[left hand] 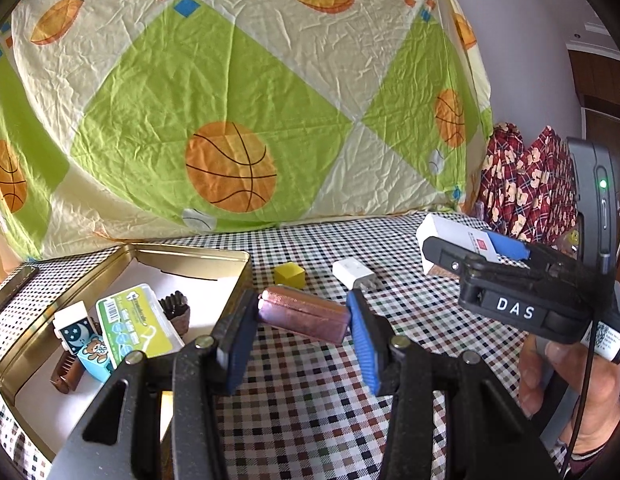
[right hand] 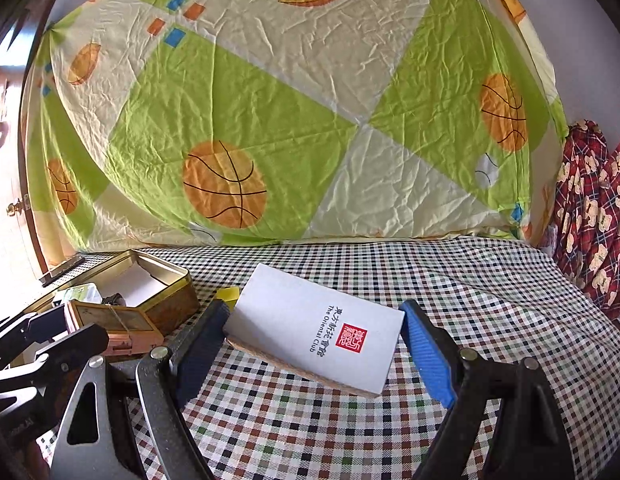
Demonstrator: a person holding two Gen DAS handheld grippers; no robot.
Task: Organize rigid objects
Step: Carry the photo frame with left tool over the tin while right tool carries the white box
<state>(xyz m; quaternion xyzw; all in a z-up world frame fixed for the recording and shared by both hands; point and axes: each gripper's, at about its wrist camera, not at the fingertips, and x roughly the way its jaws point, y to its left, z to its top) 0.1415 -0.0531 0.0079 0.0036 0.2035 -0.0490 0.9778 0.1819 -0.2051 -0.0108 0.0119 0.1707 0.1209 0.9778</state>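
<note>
The left tongs point(left hand: 306, 320) pinch a small pink box point(left hand: 304, 314) by its two short ends and hold it in the air, just right of the open gold tin point(left hand: 198, 254). The pink box looks hard and light, with a shiny skin that may slip, so the blue pads need to press flat on the ends.

The right tongs point(right hand: 315, 340) stand wide and pinch a white card box point(right hand: 313, 324) across its long sides. It is tilted up off the checked cloth on the table point(right hand: 449, 280). It looks light and stiff, but thin card can dent, so a soft squeeze near the middle seems best.

The tin sits at the far left of the table. Inside it lie a green case point(left hand: 136, 322), a small carton with a bear on it point(left hand: 86, 340) and some dark brown ridged pieces that are hard to make out.

Farther back on the cloth sit a yellow block point(left hand: 289, 274) and a white plug point(left hand: 351, 272), a little apart. Both look hard and small, easy to take by flat sides.
</note>
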